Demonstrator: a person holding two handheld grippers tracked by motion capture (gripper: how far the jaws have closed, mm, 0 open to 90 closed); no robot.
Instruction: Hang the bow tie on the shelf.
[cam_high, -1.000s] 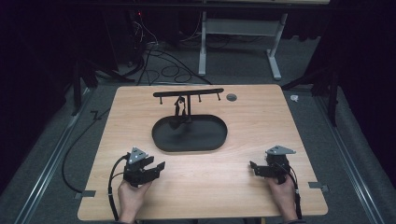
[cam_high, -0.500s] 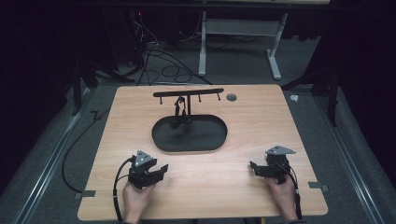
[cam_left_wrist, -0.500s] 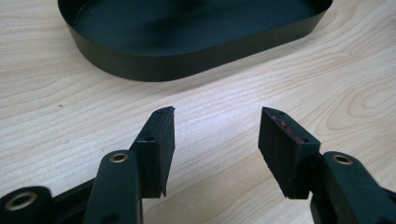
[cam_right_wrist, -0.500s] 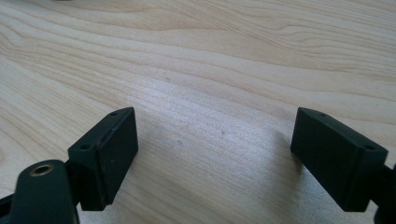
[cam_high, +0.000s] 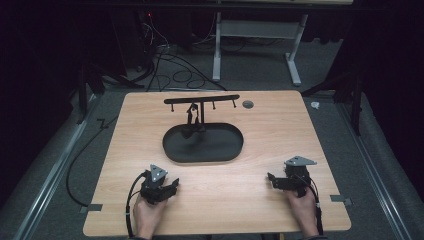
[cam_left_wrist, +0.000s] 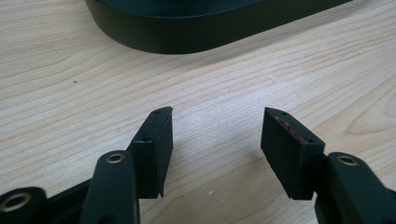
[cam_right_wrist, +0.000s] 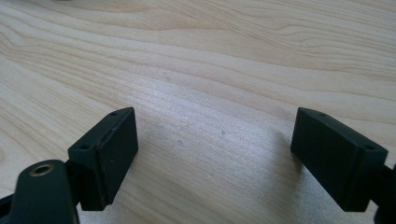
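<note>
A black oval tray (cam_high: 220, 150) lies at the middle of the wooden table (cam_high: 260, 125), with a black T-shaped stand (cam_high: 201, 100) rising from its far side. Small dark items (cam_high: 192, 116) hang from the stand's bar, too small to identify. My left gripper (cam_high: 174, 187) rests near the front left, held in a hand, jaws aimed toward the tray. Its own view has the left gripper (cam_left_wrist: 217, 113) open over bare wood, the tray wall (cam_left_wrist: 196, 32) just ahead. My right gripper (cam_high: 271, 179) sits at the front right, and in its own view the right gripper (cam_right_wrist: 215, 114) is wide open, holding nothing.
A small grey round disc (cam_high: 247, 104) lies on the table right of the stand. Cables (cam_high: 170, 65) and a white desk frame (cam_high: 260, 35) are on the floor beyond the far edge. A cable (cam_high: 131, 200) trails from the left gripper.
My left gripper has shifted slightly to the right and toward the front edge. The right gripper has stayed put.
</note>
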